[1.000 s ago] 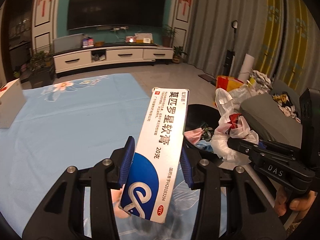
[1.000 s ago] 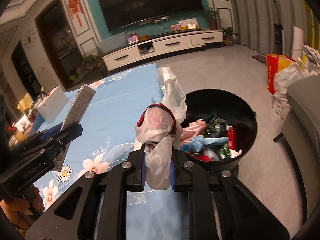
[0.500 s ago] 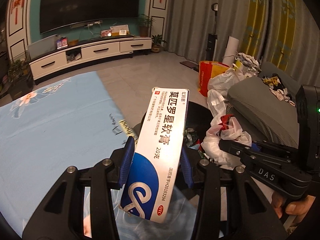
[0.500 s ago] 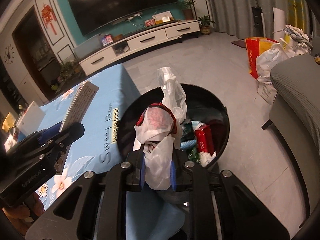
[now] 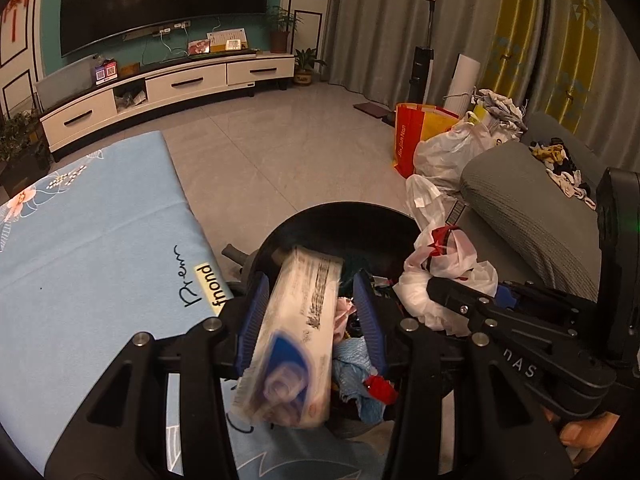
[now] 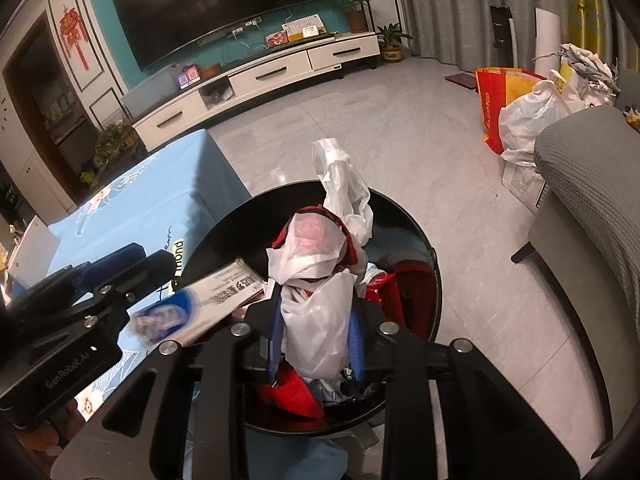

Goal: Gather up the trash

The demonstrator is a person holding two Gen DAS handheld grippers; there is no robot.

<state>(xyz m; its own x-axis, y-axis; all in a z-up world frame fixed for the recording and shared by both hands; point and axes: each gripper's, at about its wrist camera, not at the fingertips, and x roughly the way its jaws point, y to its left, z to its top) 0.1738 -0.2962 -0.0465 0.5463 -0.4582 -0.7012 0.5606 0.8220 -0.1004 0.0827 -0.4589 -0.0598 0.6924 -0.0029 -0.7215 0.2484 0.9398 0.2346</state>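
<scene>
Here, from the left wrist: looks down between the spread fingers of the left tool [image 5: 309, 280] at a motion-blurred ointment box [image 5: 296, 320], tilted and clear of the right-hand pad, above the black bin [image 5: 320, 216] heaped with trash; shows the blue-clothed table [image 5: 100, 240] at left.

Then, from the right wrist: looks along the right tool [image 6: 315, 308], jaws just opening, with a white plastic bag [image 6: 316, 256] upright between the pads over the bin; catches the ointment box lying flat beyond the left tool's tips, over the bin's rim.
</scene>
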